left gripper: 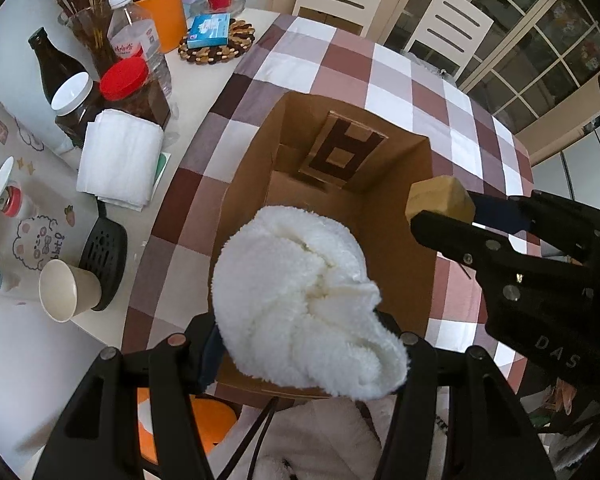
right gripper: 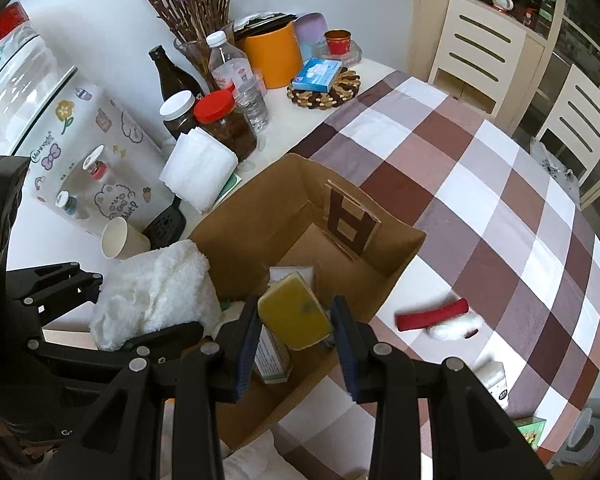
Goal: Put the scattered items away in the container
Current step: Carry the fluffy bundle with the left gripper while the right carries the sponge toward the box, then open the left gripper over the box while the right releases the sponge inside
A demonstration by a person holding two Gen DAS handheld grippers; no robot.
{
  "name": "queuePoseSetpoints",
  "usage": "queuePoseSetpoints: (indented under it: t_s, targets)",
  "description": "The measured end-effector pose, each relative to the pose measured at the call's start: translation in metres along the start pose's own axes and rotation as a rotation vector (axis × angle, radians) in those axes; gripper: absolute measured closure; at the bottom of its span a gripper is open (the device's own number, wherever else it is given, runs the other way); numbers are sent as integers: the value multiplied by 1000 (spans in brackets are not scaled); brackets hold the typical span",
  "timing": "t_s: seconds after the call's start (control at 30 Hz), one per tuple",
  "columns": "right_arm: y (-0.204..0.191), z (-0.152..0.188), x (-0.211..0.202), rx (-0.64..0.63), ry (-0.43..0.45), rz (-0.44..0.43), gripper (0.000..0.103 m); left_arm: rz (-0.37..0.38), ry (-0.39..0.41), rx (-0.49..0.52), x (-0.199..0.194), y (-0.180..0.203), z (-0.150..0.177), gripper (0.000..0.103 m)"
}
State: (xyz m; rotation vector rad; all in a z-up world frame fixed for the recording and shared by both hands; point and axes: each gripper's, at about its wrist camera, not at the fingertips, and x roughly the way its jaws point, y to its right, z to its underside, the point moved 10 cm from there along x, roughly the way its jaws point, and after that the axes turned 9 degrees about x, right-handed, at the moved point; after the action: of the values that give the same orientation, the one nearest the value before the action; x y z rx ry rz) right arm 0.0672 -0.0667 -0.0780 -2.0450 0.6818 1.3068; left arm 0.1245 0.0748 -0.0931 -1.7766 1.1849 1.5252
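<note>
Checked tablecloth (right gripper: pixel 480 184), box (right gripper: pixel 404 248) at its near edge: left gripper (left gripper: pixel 300 344) clamps towel (left gripper: pixel 300 304), right gripper (right gripper: pixel 296 312) block (right gripper: pixel 294 310); crowding risks a spill outside.

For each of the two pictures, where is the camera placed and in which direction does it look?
Left wrist view: on the left gripper, looking steeply down into the cardboard box; its jaws hold a white towel.
Right wrist view: on the right gripper, looking down at the same box; its jaws hold a yellow sponge.
Shared: the box, the towel, the sponge, the checked tablecloth, each other's gripper.
</note>
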Motion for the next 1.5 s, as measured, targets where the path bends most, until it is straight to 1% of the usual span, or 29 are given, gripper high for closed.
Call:
queuePoseSetpoints:
  t_s: [1.33, 1.5]
  targets:
    - [1, 4, 27, -17, -87, -15, 67, 6, -68, 35, 20, 11, 0, 44]
    - [0, 5, 30, -18, -96, -17, 67, 0, -75, 37, 21, 9, 1, 43]
